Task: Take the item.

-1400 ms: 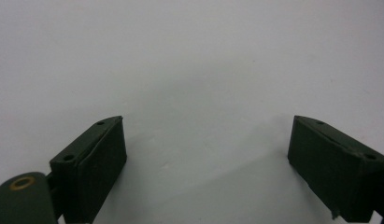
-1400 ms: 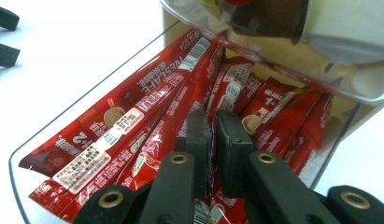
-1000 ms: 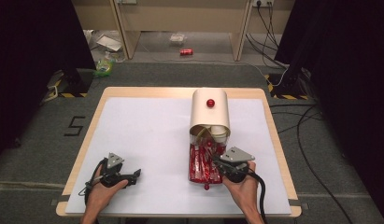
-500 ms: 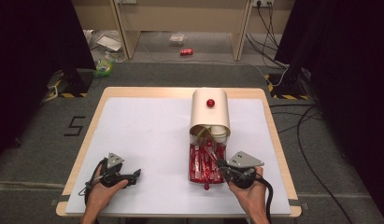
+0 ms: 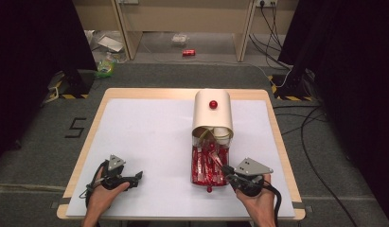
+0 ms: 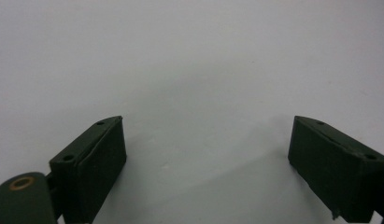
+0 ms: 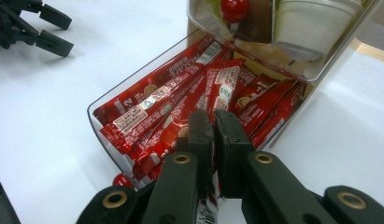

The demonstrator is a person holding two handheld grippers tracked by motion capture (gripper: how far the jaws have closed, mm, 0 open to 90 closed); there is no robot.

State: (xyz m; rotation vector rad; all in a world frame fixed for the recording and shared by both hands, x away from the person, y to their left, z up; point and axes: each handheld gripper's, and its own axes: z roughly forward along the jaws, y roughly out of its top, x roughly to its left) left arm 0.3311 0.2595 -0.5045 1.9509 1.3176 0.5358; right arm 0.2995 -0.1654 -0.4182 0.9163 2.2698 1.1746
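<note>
Right hand-held gripper (image 7: 213,116) is clamped shut. What looks like the barcode end of one red packet (image 7: 206,211) shows pinched under the jaws, so I read it as gripping a single stick, though most of that stick is hidden by the gripper.

Change over the last second: in the high view the right hand-held gripper (image 5: 225,169) sat over the near end of the clear drawer (image 5: 194,181). It has now backed off toward the person and a bit to the right, jaws unchanged. A thin red line runs from the pile to the jaw tips, which fits a stick being drawn out.

Left hand-held gripper (image 5: 140,176) hasn't moved. Its jaws are wide apart with nothing between them (image 6: 206,140), parked on the bare counter (image 6: 180,56), well apart from the drawer.

Layout:
- Cream canister (image 5: 212,118) lies on its side mid-counter (image 5: 145,132), red knob (image 5: 213,104) on top.
- The drawer is pulled out toward the person, its own small red knob (image 7: 118,179) at the near end.
- The drawer is packed with red packets (image 7: 157,107), lying roughly lengthwise.
- White cups (image 7: 311,23) sit in the canister above the drawer.

Judgement: this is the extract step, underway. The stick isn't clear of the pile yet, so keep pulling back. The risk is dragging neighbouring sticks over the drawer lip.
</note>
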